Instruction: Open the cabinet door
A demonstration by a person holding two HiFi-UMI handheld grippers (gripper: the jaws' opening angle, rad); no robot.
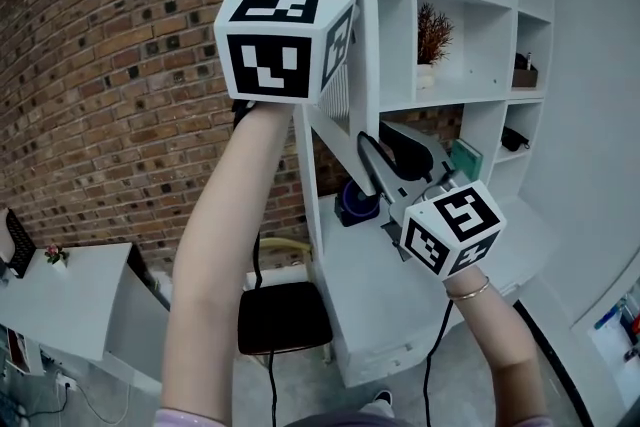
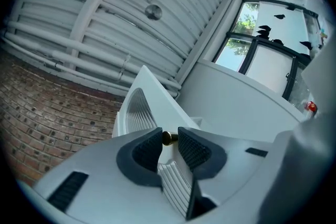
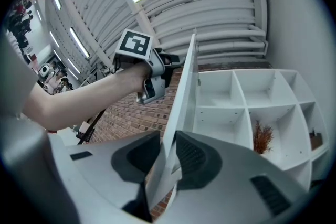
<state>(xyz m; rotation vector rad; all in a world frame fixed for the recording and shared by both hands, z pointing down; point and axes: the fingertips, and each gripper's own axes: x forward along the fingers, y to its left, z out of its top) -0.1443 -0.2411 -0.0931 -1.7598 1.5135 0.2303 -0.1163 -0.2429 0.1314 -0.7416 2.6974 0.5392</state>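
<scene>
We caught it mid-open: the door (image 3: 185, 86) hung partway out from the cabinet's (image 1: 440, 100) left edge. The left tool (image 2: 169, 135) was pinched on the brass knob (image 2: 168, 138), and the right tool (image 3: 168, 138) was clamped on the door's edge lower down. Next move, we figured, was to hold both grips and pull wider. Count: one door, one knob, two tools.

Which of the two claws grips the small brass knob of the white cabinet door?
The left claw: the brass knob sits between its pads. The right claw clamps the bare door edge.
</scene>
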